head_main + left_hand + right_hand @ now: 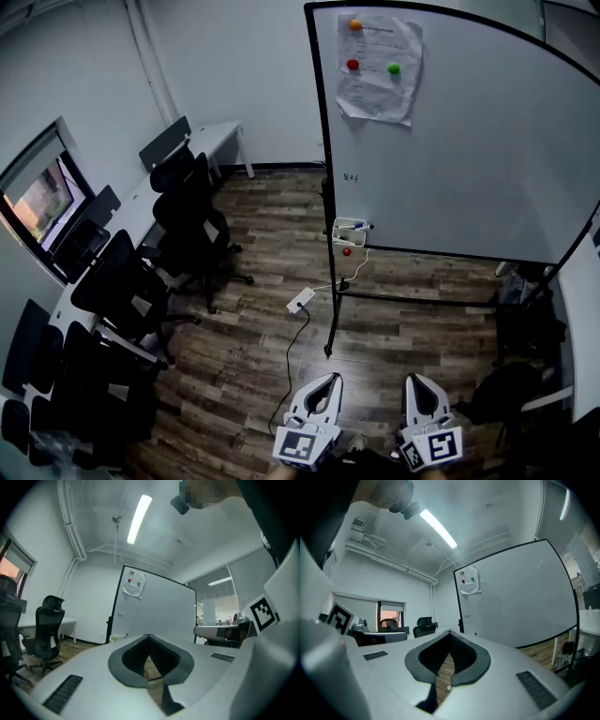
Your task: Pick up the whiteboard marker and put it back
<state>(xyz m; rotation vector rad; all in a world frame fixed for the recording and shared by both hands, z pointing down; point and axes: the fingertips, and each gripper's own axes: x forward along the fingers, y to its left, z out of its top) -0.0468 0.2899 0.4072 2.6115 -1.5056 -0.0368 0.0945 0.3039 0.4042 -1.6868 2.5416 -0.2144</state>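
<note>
The left gripper (327, 380) and right gripper (413, 380) are both closed and empty. The step appears to be approach. The next move calls for reaching the far marker (354, 226) at the whiteboard (469, 141).

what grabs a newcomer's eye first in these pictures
The big whiteboard fills the head view's upper right, a paper pinned near its top left by coloured magnets. Black office chairs line the desk at left; the left gripper and right gripper sit shut and empty at the bottom.
</note>
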